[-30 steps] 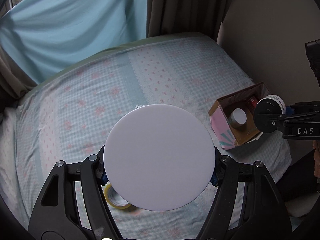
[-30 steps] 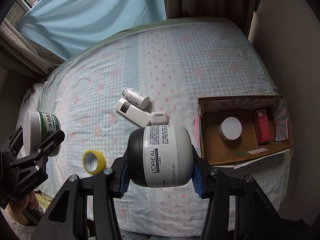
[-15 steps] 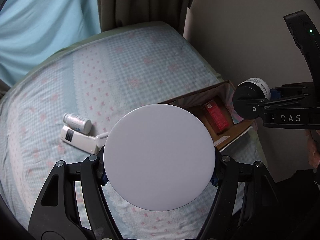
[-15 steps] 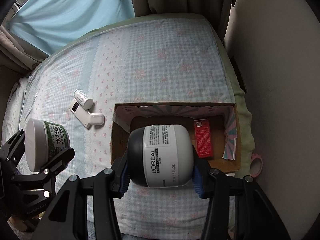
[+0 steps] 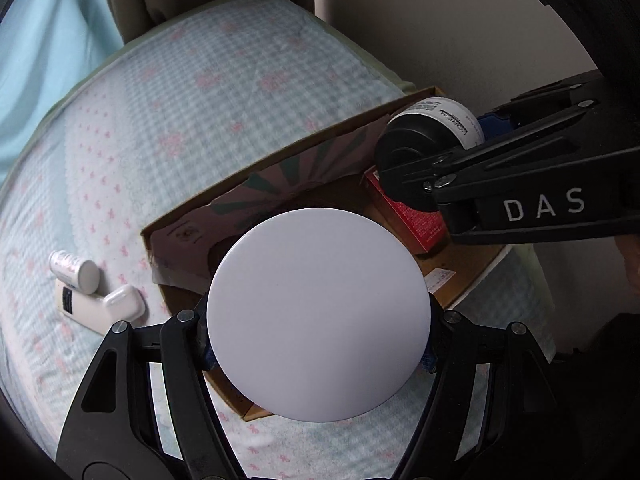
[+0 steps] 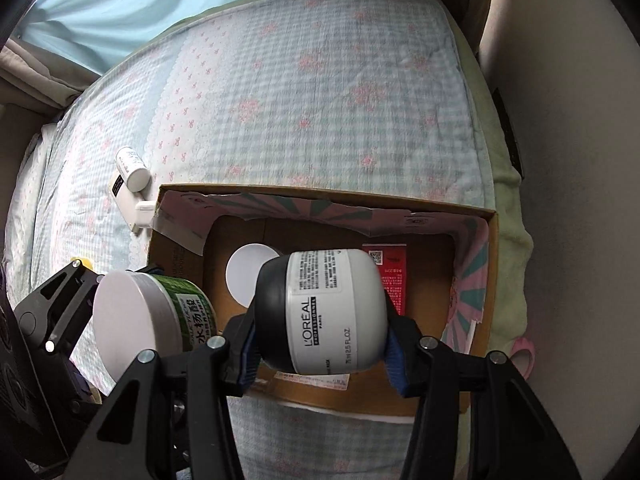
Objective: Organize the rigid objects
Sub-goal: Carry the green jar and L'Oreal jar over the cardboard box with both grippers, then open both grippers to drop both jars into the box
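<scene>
My left gripper (image 5: 318, 328) is shut on a green-labelled jar with a white lid (image 5: 319, 314), held over the near left part of the cardboard box (image 5: 192, 220). The jar also shows in the right wrist view (image 6: 148, 320). My right gripper (image 6: 320, 340) is shut on a white L'Oreal jar with a black lid (image 6: 324, 312), held above the box (image 6: 494, 264). This jar shows in the left wrist view (image 5: 428, 148) too. Inside the box lie a red carton (image 6: 394, 284) and a white-lidded jar (image 6: 250, 272).
On the checked bedspread left of the box lie a small white bottle (image 5: 74, 272), a white remote (image 5: 86, 312) and a white earbud case (image 5: 124, 306). A yellow tape roll (image 6: 82, 262) peeks out behind my left gripper. A wall runs along the right.
Both grippers have moved right and closer to the box with their jars. The box now fills the middle of both views.
</scene>
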Tool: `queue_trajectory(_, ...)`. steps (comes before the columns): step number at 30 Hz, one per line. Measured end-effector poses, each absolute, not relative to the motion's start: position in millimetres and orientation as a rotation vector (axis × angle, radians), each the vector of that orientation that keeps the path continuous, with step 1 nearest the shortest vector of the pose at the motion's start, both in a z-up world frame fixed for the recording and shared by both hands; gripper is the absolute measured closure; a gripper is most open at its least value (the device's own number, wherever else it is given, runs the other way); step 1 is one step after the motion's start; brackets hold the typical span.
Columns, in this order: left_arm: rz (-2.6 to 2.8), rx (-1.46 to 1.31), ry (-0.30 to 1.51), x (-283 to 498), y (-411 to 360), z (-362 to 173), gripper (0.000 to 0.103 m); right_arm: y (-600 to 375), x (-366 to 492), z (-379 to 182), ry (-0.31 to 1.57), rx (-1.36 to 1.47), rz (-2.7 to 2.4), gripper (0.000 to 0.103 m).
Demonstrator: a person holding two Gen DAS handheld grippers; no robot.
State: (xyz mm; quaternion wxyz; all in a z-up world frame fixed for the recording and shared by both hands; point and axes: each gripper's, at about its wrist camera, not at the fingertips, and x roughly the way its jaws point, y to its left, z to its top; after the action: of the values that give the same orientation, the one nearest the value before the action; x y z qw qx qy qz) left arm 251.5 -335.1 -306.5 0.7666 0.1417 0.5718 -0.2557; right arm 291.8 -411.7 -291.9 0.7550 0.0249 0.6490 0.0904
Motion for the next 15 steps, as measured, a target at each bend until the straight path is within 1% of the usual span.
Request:
queue_trajectory(6, -0.599, 0.337, 1.273, 260.5, -353.9, -348.1, 0.035, -417.8, 309.0, -340.0, 1.443, 0.071, 0.299, 0.056)
queue_trajectory(15, -0.620, 0.343, 1.309, 263.2, -368.4, -375.9, 0.035, -430.9, 320.0, -368.0, 1.479, 0.129, 0.424, 0.056)
